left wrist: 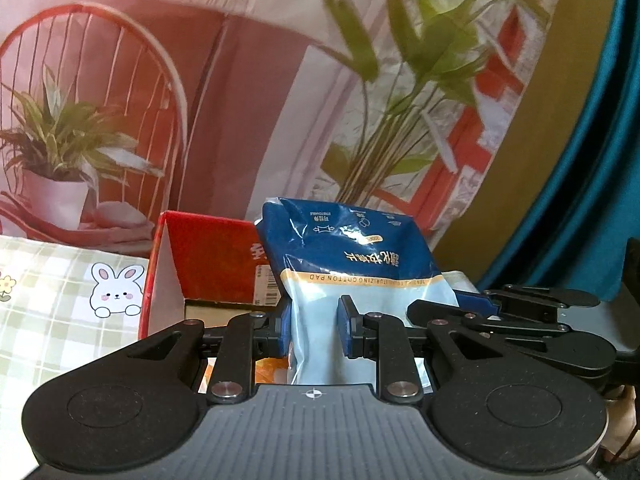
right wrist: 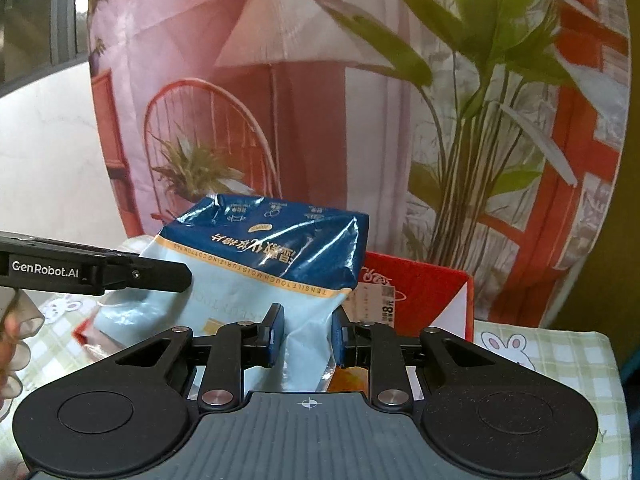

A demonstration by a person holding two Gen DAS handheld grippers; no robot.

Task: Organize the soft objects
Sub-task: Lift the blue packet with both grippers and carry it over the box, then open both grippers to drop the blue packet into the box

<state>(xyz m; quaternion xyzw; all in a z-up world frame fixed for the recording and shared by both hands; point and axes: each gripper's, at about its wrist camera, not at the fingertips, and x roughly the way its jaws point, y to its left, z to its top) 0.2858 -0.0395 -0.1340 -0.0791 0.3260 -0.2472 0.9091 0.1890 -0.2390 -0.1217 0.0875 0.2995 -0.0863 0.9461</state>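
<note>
A soft blue and pale-blue bag of cotton pads (left wrist: 352, 264) is held upright between both grippers, above the near side of a red cardboard box (left wrist: 212, 260). My left gripper (left wrist: 314, 328) is shut on the bag's pale lower end. In the right wrist view my right gripper (right wrist: 306, 334) is also shut on the bag (right wrist: 272, 256), pinching its lower pale part. The left gripper's black body (right wrist: 96, 270) shows at the left of the right wrist view, touching the bag's side. The box (right wrist: 424, 288) stands behind the bag there.
A green checked tablecloth with rabbit prints (left wrist: 60, 300) covers the table (right wrist: 560, 356). A printed backdrop with a chair, lamp and plants (left wrist: 280, 100) hangs close behind. Something orange (left wrist: 272, 372) lies under the bag. A teal curtain (left wrist: 592, 160) hangs at the right.
</note>
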